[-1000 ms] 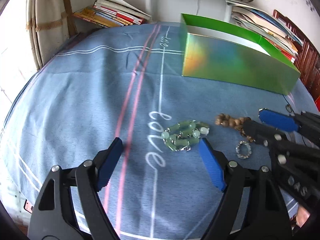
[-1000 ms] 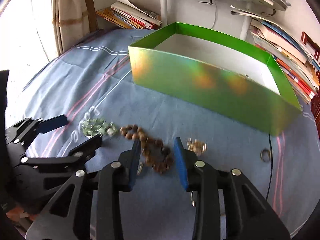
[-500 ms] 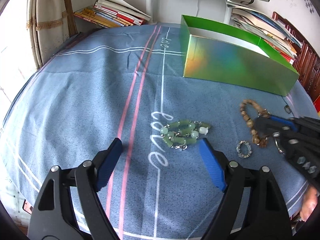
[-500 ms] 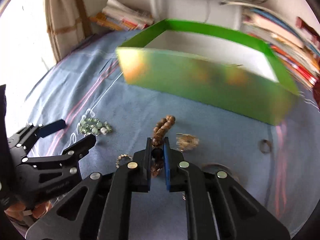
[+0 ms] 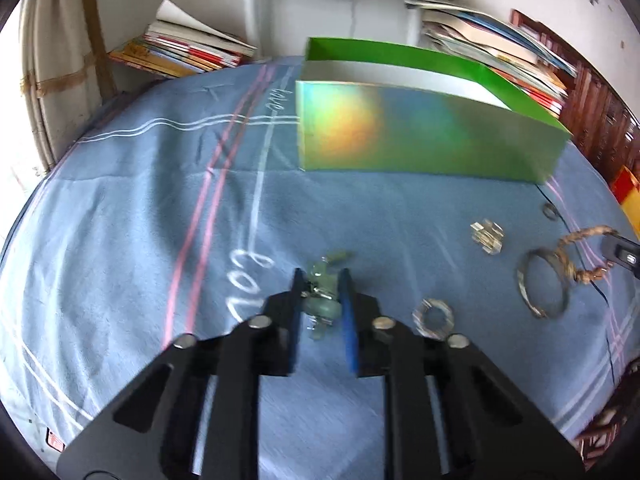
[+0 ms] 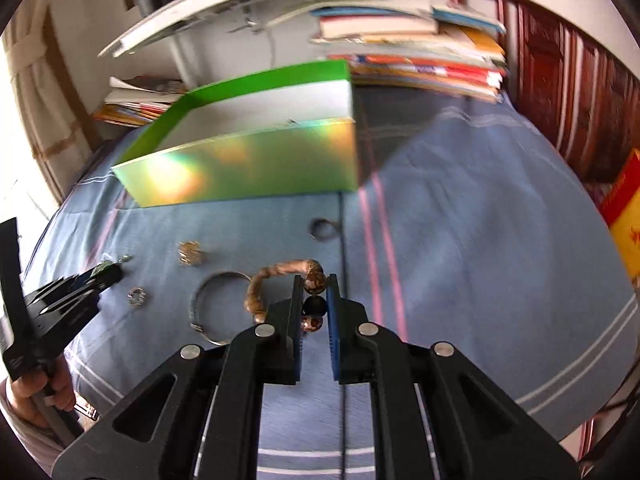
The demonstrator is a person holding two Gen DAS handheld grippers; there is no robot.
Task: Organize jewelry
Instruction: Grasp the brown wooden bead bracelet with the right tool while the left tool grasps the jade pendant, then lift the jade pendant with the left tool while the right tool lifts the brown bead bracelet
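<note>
My left gripper (image 5: pixel 321 280) is shut on the green bead bracelet (image 5: pixel 322 302), just above the blue cloth. My right gripper (image 6: pixel 314 282) is shut on the brown wooden bead bracelet (image 6: pixel 280 270), which hangs from it over the cloth; the bracelet also shows at the right in the left wrist view (image 5: pixel 576 252). The green open box (image 5: pixel 420 136) stands at the back of the table (image 6: pixel 248 160). On the cloth lie a metal bangle (image 5: pixel 542 284), a small silver ring (image 5: pixel 433 318), a crystal piece (image 5: pixel 486 236) and a dark ring (image 6: pixel 322 229).
Stacks of books (image 5: pixel 188 52) lie behind the table at the left and the right (image 6: pixel 416 56). A dark cable (image 6: pixel 341 216) runs across the cloth from the box. A red and yellow object (image 6: pixel 624 224) sits at the right edge.
My left gripper moved forward and closed on the green bracelet. My right gripper, shut on the wooden bracelet, lifted it and swung right. The bangle under it is now uncovered.
</note>
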